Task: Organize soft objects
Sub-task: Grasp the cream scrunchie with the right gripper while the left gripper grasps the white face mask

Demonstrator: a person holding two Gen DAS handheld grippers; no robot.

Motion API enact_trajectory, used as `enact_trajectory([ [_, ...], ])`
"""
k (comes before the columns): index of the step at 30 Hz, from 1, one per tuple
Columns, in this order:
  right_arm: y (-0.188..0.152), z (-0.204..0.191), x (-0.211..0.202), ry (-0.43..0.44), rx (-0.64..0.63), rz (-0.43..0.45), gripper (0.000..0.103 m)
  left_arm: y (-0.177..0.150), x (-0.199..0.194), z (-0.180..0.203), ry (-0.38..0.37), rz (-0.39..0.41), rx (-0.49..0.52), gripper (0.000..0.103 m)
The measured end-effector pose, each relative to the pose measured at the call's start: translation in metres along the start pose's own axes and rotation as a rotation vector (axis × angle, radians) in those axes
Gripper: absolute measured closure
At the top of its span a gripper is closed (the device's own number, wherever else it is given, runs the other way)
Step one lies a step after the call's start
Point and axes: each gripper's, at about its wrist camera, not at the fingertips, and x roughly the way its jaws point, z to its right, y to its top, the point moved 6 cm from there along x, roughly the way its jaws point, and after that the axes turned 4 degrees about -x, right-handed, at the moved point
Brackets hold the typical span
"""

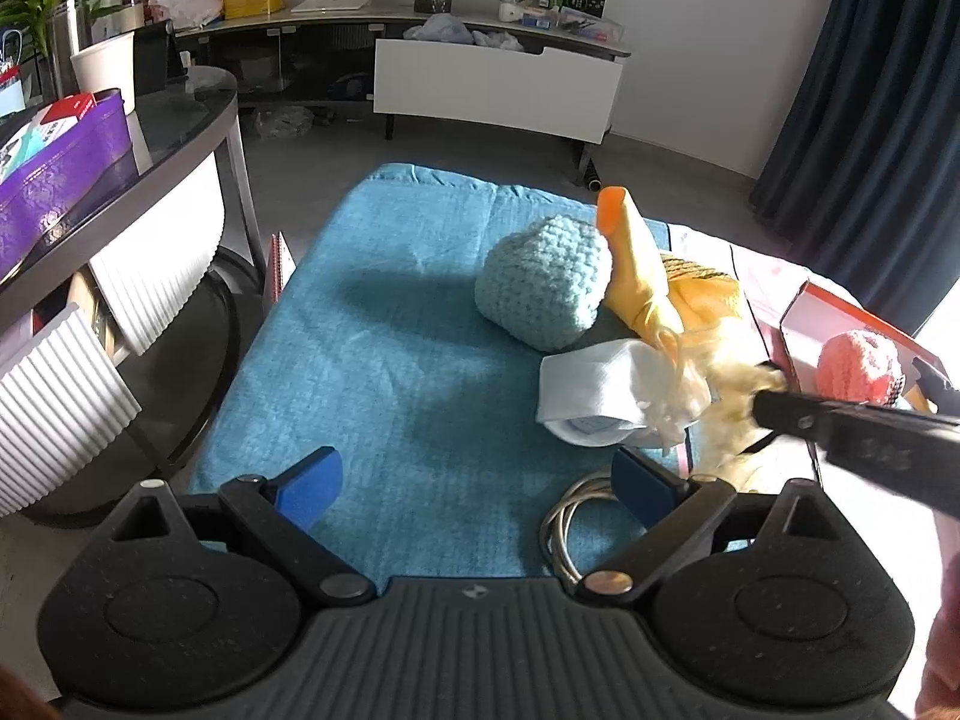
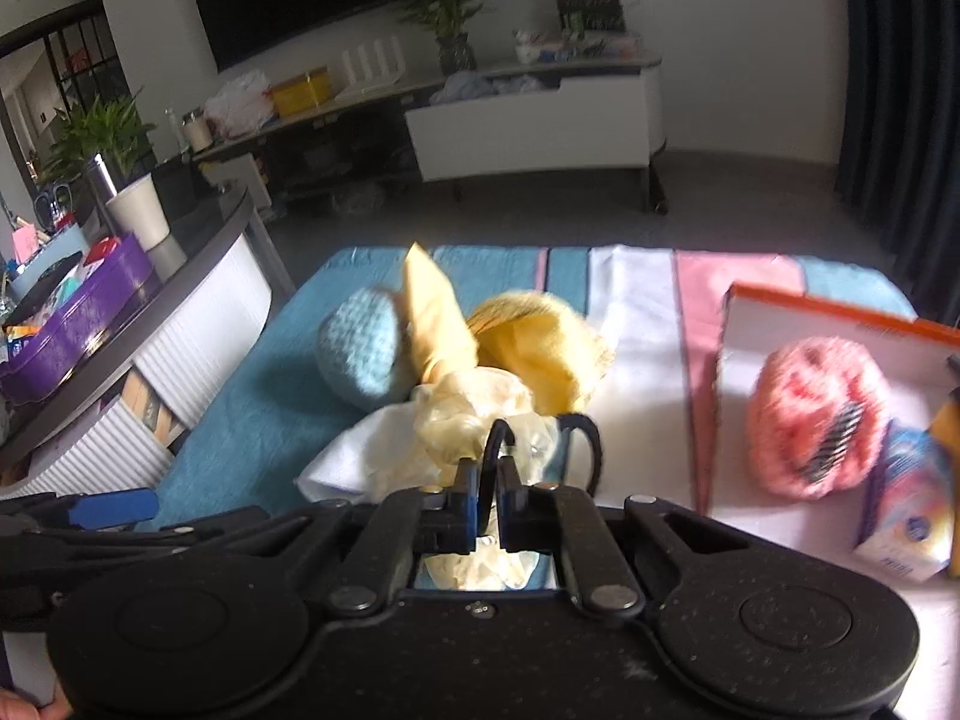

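Left gripper (image 1: pixel 474 489): I hold it low over the blue towel (image 1: pixel 372 360), fingers spread wide, nothing between them.
Knitted pieces: I count two, one light blue knit (image 1: pixel 543 282) on the towel, one pink knit (image 2: pixel 816 420) in the open box (image 2: pixel 729 360) far right.
Yellow cloths: two, one upright yellow cloth (image 1: pixel 636 264), one crumpled behind it.
Right gripper (image 2: pixel 492 483): fingers clenched on the pale cream fabric (image 2: pixel 474 414), just beside the white folded cloth (image 1: pixel 591 387).
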Motion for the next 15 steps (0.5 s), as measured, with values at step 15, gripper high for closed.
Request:
enact_trajectory([
  [15,0.002,0.036,-0.046,-0.062,0.021,0.086,0.097,0.01,0.026,0.04,-0.071,0.0,0.067,0.0],
])
